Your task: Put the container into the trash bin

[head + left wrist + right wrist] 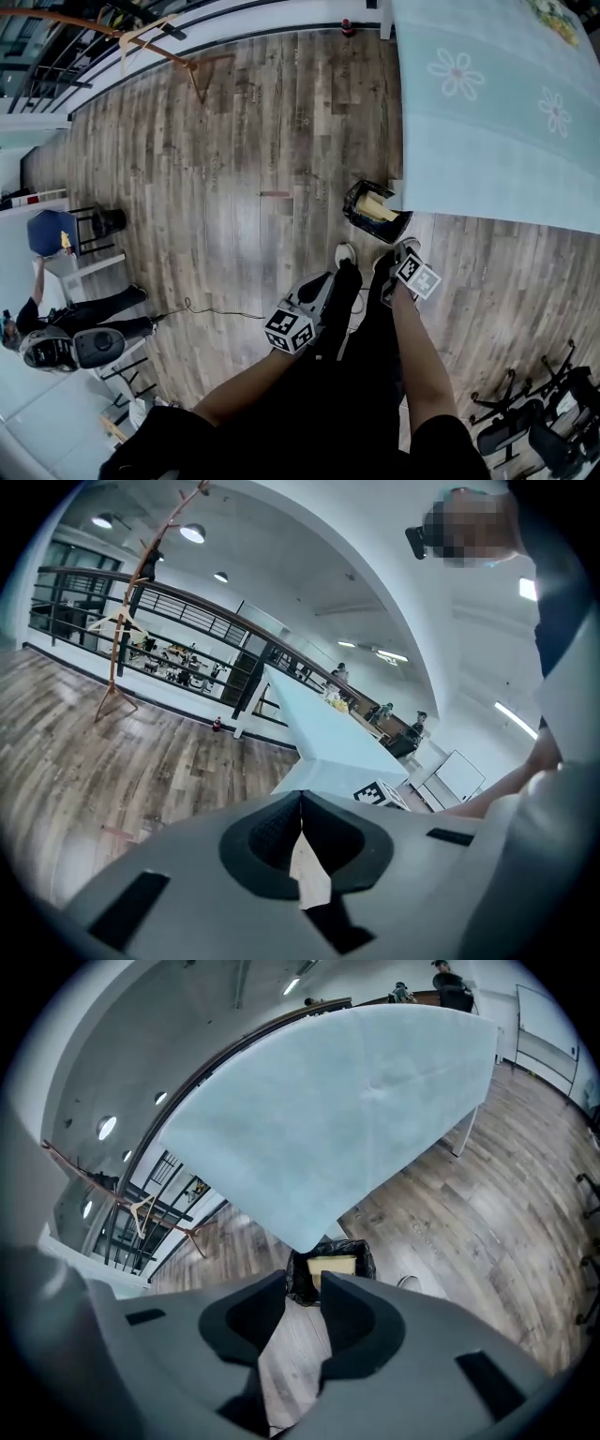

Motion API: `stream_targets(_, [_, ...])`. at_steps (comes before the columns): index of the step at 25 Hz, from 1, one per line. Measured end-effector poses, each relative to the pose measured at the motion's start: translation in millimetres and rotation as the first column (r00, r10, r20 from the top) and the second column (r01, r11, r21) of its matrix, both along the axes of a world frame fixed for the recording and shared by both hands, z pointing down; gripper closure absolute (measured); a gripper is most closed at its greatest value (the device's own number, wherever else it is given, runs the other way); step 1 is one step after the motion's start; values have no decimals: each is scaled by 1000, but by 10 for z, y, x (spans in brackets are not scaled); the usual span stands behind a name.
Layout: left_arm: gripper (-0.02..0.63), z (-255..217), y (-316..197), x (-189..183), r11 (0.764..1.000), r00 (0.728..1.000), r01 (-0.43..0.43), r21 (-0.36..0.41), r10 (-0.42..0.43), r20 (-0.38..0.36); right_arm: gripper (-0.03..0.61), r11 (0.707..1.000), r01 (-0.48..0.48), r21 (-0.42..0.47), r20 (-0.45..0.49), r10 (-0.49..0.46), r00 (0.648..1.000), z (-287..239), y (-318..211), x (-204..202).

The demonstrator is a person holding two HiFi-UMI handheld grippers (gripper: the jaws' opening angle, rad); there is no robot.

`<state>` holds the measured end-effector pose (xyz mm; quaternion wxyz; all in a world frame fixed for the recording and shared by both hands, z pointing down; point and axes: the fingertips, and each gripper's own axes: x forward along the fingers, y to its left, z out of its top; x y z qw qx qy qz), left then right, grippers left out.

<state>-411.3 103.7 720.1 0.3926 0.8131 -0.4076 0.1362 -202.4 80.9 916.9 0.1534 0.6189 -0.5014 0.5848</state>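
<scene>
The trash bin (373, 212) has a black liner and stands on the wood floor at the corner of the table. A pale yellow container (378, 208) lies inside it. In the right gripper view the bin (330, 1267) and the container (331, 1267) show just beyond the jaws. My right gripper (302, 1290) is open with nothing between its jaws; in the head view it (405, 251) hangs just this side of the bin. My left gripper (300, 799) is shut on nothing; in the head view it (323, 284) is held left of the bin, above my shoes.
A table under a light blue flowered cloth (506, 103) fills the upper right. A wooden coat rack (178, 56) stands at the far left, a seated person (80, 323) at the left edge, and black chairs (534, 422) at the lower right. A cable (216, 312) lies on the floor.
</scene>
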Motion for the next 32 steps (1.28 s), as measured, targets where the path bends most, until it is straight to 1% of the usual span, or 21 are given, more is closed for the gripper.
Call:
stream_targets(2, [598,25,-28,-13,1000,1000,12,-4,-11,2,463,1000,28,5,-11,-28,1000,-50,-11,21])
stream_targets(6, [599,13,-142,64,1000,1000,16,15,-16,-3,463,996,82,29,-33,-81,996,-123,-87,40])
stream_targets(10, [598,-33,-215,162,999,1000,19,29,-19,-14,463,994,103,46,-22,-102,995,-197,-171,32])
stream_targets(14, [598,-102,-245,216,999,1000,11,41,-10,-15,463,993,99,60,-2,-99,995,-311,-172,1])
stream_targets(18, [598,-281,-291,282,997,1000,-11,73,12,-22,463,987,130,92,-9,-130,991,-565,-76,-20])
stream_targets(21, [600,-474,-330,357,994,998,-41,105,45,-34,463,977,160,138,-23,-158,987,-878,-13,-56])
stream_targets(24, [599,-688,-412,517,983,993,-100,153,109,-51,463,963,159,217,-16,-160,987,-1279,-32,-70])
stream_targets(26, [599,-811,-408,619,976,988,-135,173,146,-50,465,946,172,274,-8,-177,984,-1565,-15,-93])
stream_targets(29, [600,-899,-409,764,968,984,-160,192,172,-52,465,909,210,360,-37,-211,977,-1998,-73,-77])
stream_targets(32, [600,-1010,-397,992,958,975,-182,224,206,-89,476,871,232,433,-99,-210,973,-2450,-161,19])
